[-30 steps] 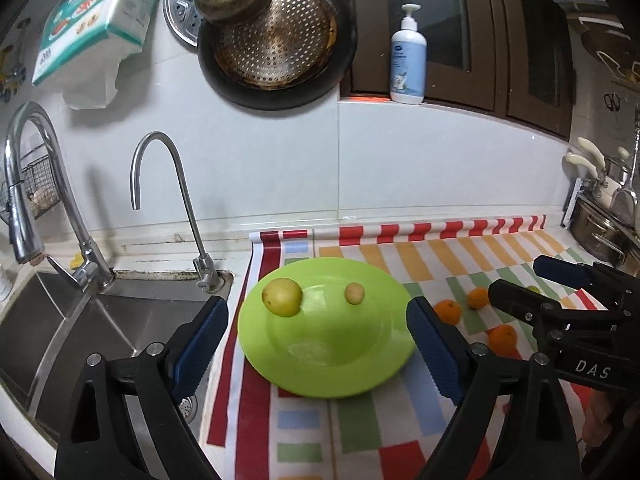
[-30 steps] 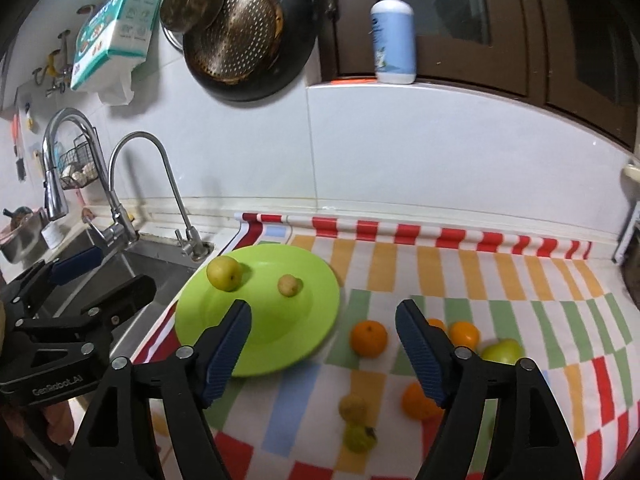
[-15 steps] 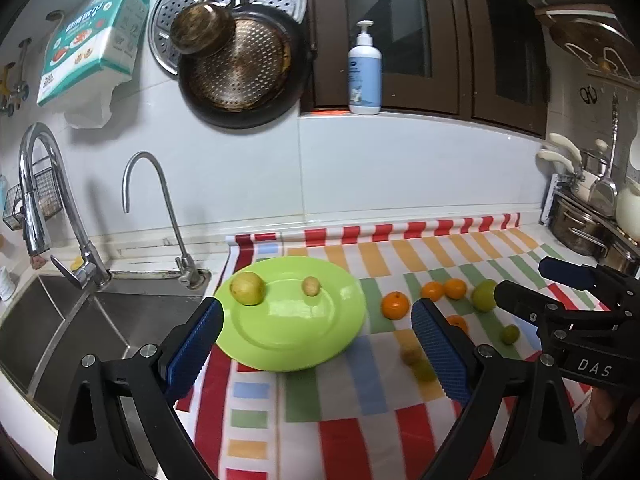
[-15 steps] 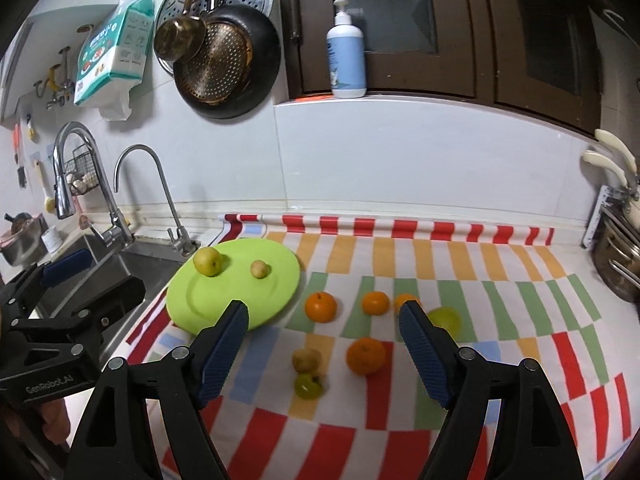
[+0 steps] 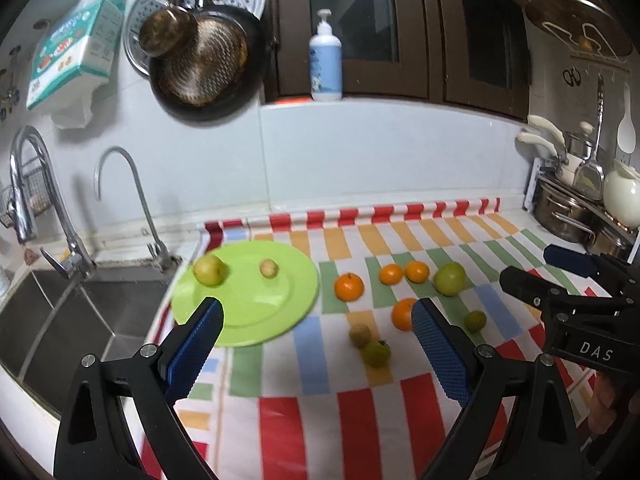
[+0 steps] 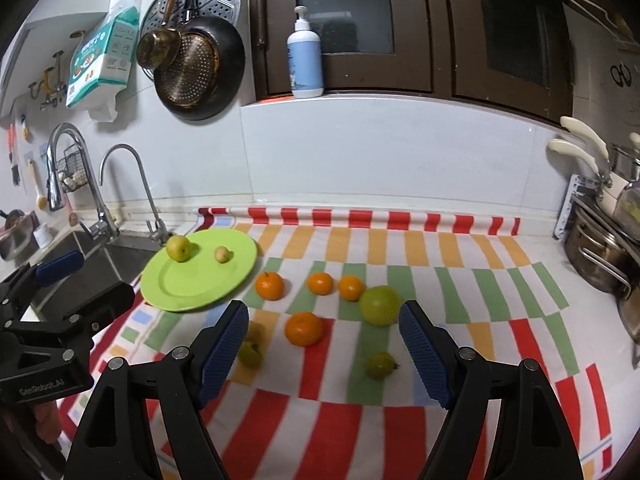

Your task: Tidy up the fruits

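Both the left gripper and the right gripper hang above the striped cloth with their jaws spread wide and nothing between them. Just beyond them lie loose fruit: four oranges, a large green fruit and smaller greenish ones. Further left, beside the sink, the green plate holds two yellowish fruits (one large, one small).
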{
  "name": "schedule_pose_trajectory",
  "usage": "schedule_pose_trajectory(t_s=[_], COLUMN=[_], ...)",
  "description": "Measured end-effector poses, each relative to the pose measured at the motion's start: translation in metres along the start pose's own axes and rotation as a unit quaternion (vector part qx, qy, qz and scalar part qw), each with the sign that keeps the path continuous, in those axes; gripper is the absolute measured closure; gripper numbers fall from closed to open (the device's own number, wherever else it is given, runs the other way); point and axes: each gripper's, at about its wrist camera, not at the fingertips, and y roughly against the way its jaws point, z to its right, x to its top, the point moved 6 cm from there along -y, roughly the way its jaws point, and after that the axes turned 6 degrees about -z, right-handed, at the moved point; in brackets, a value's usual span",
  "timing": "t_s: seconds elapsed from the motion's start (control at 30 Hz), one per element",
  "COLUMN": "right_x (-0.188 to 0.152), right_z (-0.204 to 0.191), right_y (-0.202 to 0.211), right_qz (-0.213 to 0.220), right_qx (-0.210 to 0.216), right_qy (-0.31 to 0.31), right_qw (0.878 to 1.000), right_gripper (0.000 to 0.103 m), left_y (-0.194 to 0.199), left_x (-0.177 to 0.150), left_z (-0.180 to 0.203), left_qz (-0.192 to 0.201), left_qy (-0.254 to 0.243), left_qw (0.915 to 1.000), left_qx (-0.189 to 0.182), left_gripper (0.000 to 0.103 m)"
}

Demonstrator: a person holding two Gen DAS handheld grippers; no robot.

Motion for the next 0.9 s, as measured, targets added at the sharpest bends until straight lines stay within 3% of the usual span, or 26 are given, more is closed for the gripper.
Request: schedule_pose_trajectory(t_s=[0.57, 0.9], right_x=[-0.039, -0.056], right_z=[0.042, 0.052], right_y=[-0.055, -0.093], right_qz=[-0.079, -0.126], right_qx=[-0.007, 0.002], right_qy=[-0.011, -0.023], right_qw=[0.997, 0.992], right_gripper=[0.025, 0.032], left_y=[-0.064, -0.105], left_x=[-0.035, -0.047], left_z=[0.032, 0.042], left_qz=[-0.075, -0.125], left_qy=[-0.025, -0.030], left_qw=[0.9969, 0.9915], left_qx=[0.006, -0.021], left_gripper=[0.013, 0.029])
